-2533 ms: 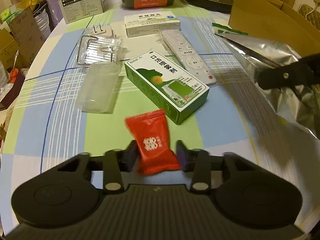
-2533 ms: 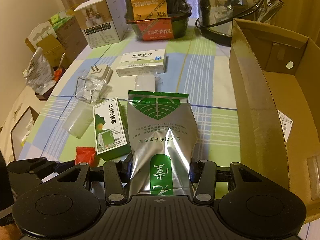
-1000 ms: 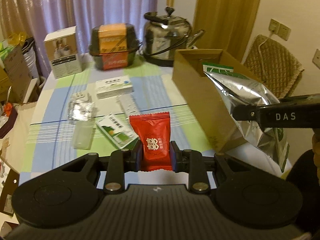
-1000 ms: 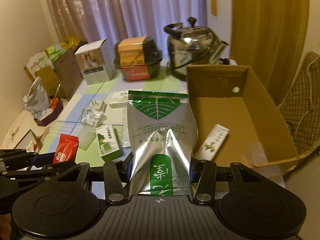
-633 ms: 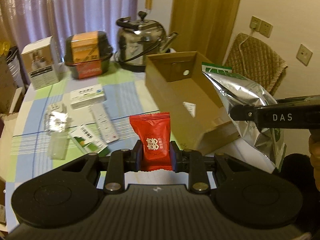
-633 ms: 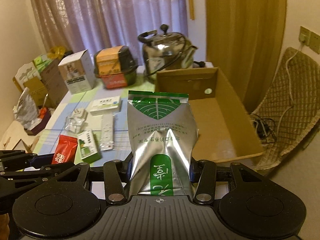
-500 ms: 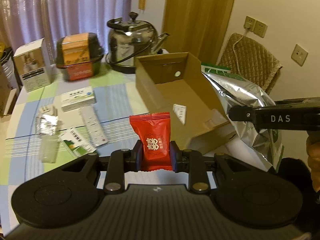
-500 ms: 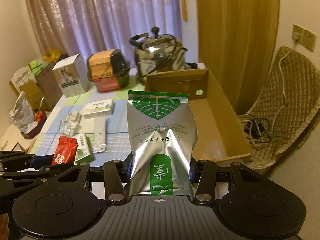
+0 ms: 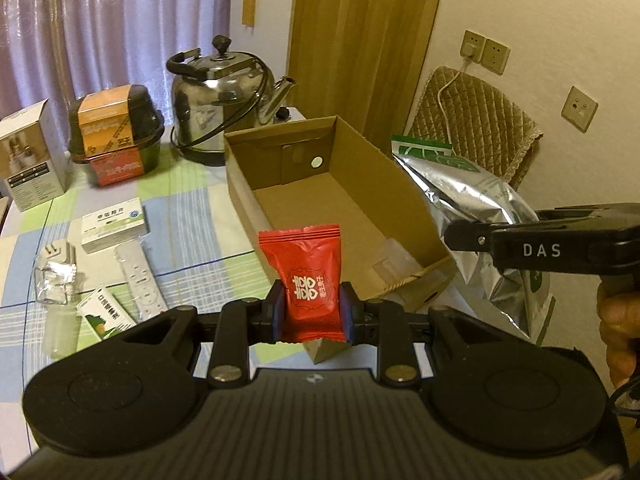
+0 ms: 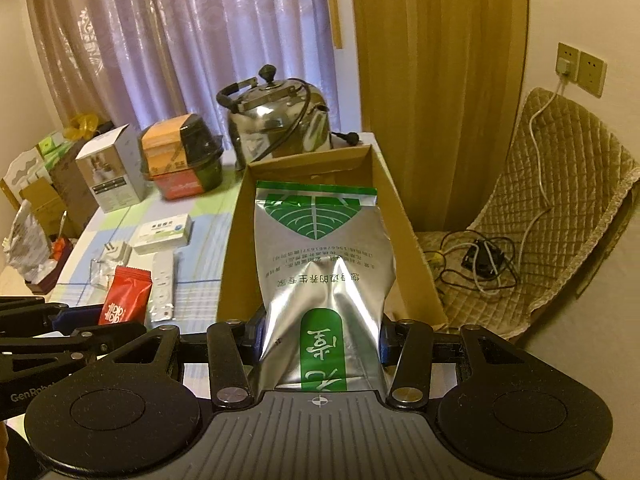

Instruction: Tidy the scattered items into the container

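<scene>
Above the cardboard box, both loads have arrived.
Left tongs pinch a red packet; right tongs pinch a silver pouch, ready for release.

The silver tea pouch hides most of the cardboard box floor; at nine o'clock, the spray carton seems partly hidden behind the left gripper.

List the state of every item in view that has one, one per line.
Left gripper: shut on the red candy packet, held above the table.
Right gripper: shut on the silver-and-green foil pouch, lifted.
Brown cardboard box: open-topped, visible floor bare.
Steel kettle: lid on.
White remote control: lying flat on the table.
</scene>
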Motion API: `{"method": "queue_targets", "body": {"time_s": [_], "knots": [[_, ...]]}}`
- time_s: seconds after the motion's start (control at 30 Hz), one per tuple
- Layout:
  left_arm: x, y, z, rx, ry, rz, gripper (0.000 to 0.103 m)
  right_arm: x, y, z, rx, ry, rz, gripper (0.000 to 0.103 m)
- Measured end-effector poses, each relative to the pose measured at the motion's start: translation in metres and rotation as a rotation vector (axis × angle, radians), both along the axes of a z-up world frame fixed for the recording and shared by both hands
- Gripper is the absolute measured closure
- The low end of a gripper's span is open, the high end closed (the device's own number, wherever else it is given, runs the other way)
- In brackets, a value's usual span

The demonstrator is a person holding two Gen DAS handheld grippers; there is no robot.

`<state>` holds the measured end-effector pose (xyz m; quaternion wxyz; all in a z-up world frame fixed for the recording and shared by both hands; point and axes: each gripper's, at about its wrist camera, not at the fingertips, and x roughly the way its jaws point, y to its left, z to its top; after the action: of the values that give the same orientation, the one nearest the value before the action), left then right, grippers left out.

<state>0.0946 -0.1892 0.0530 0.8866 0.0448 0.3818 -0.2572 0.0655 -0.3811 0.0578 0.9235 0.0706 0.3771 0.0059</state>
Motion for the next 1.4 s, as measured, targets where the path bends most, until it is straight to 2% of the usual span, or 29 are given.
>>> {"method": "queue_targets", "body": {"time_s": [0.7, 1.4], "knots": [[0.02, -0.033, -0.003, -0.009, 0.005, -0.039, 0.08, 0.022, -0.03, -0.006, 0.002, 0.002, -0.025, 0.053], [0.056, -0.049, -0.003, -0.05, 0.0, -0.008, 0.08, 0.064, -0.03, -0.01, -0.039, 0.006, 0.016, 0.053]]}}
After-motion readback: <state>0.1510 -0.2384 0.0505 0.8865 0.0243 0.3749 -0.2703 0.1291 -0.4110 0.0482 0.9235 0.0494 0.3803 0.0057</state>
